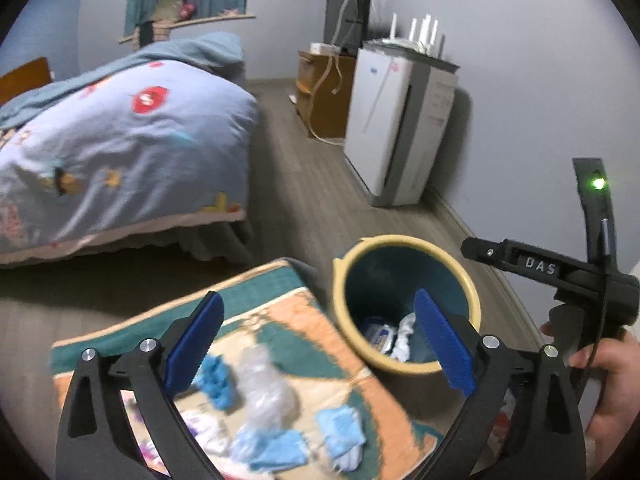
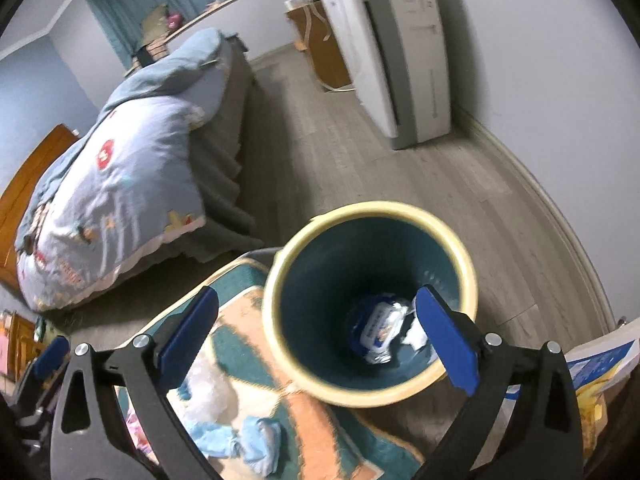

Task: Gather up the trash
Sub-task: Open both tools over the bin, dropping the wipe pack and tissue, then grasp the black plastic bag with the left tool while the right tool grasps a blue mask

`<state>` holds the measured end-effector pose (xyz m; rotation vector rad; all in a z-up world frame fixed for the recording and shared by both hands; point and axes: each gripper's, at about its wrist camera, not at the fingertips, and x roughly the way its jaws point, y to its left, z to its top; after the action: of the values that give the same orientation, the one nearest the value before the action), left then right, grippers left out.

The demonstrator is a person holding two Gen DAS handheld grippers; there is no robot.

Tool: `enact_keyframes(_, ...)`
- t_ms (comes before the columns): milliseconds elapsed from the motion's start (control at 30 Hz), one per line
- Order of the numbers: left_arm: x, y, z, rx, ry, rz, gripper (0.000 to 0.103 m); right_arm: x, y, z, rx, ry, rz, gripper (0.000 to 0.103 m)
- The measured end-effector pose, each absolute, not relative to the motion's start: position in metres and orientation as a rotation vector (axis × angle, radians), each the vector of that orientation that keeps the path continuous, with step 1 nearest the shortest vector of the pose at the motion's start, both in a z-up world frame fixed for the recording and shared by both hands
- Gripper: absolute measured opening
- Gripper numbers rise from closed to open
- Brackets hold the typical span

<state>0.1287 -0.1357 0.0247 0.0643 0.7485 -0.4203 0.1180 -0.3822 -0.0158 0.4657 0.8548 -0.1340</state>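
Bedding (image 1: 120, 136) in pale blue, printed with red patches, hangs over the bed at far left in both wrist views, and grey wood floor (image 1: 304, 184) runs past it toward a white upright appliance (image 1: 396, 128) standing against the wall.

Nearer the cameras lies a rug (image 1: 280, 320) in teal and orange. Scattered on it is the trash not yet collected: crumpled blue tissues (image 1: 340, 432), a wad of clear plastic (image 1: 264, 384), and some white and pink scraps too blurred to identify.

The left gripper (image 1: 320, 344) hangs above this litter with its blue pads spread wide and nothing between them. Just right of the rug's edge stands the bin (image 1: 404, 362), cream-rimmed with a dark teal inside (upright, mouth open to the cameras). At its bottom rest a white-and-blue wrapper (image 2: 380, 330) and a crumpled white tissue (image 2: 416, 334).

The right gripper (image 2: 318, 340) hovers over the bin's mouth, jaws likewise fully apart and holding nothing. In the left view, the black body of that right-hand tool shows at far right, a green light lit on it, with a hand (image 1: 612, 384) wrapped around its grip. At the right view's lower right corner, a blue-and-white printed box (image 2: 600, 364) pokes in.
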Motion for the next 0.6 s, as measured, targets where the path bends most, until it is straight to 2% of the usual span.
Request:
enact_keyframes(267,0.071,-0.061,0.043,0.058,0.718,-0.307,0.096,0.094,-0.318,-0.014,0.374,0.9,-0.05,0.097)
enact_keyframes(600,0.025,0.006,0.009,0.063,0.769,-0.181,0.096,0.063,-0.266,-0.028,0.36,0.964,0.026,0.097)
